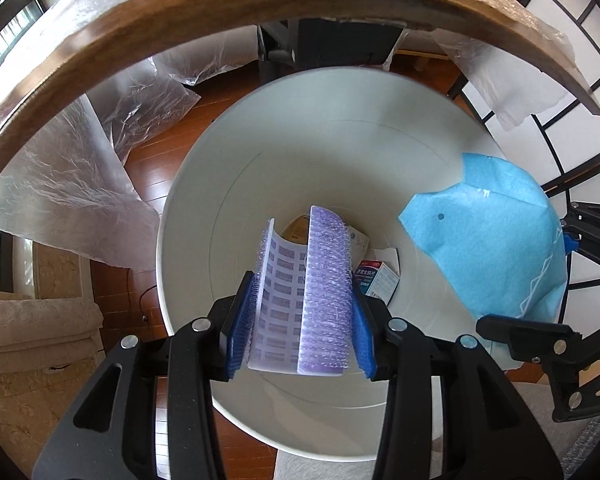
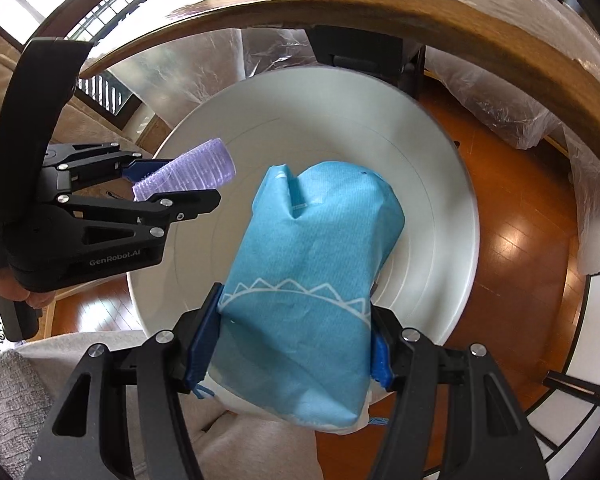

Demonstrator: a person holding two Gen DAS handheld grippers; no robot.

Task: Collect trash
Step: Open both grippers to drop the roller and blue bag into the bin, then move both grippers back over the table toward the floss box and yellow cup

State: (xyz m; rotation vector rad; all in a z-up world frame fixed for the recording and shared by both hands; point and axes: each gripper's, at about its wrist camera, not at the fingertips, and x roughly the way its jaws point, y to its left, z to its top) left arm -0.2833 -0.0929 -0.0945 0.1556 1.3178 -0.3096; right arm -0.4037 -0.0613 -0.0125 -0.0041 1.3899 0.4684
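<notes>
A wooden table edge (image 1: 228, 8) draped in clear plastic sheeting (image 1: 72, 184) arches over the polished wood floor (image 1: 156, 160). Below me on that floor stands the white trash bin (image 1: 220, 184), with a small carton (image 1: 380, 282) at its bottom. My right gripper (image 2: 292, 344) clamps a blue paper bag (image 2: 312, 248) over the bin's mouth. My left gripper (image 1: 300, 328) pinches a folded purple bubble-wrap sheet (image 1: 326, 292) above the opening.

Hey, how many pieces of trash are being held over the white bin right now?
2. A curled purple bubble-wrap sheet is clamped in the left hand-held gripper; a blue nonwoven fabric bag is clamped in the right hand-held gripper. Both hang above the round white bin, which already holds other litter.
</notes>
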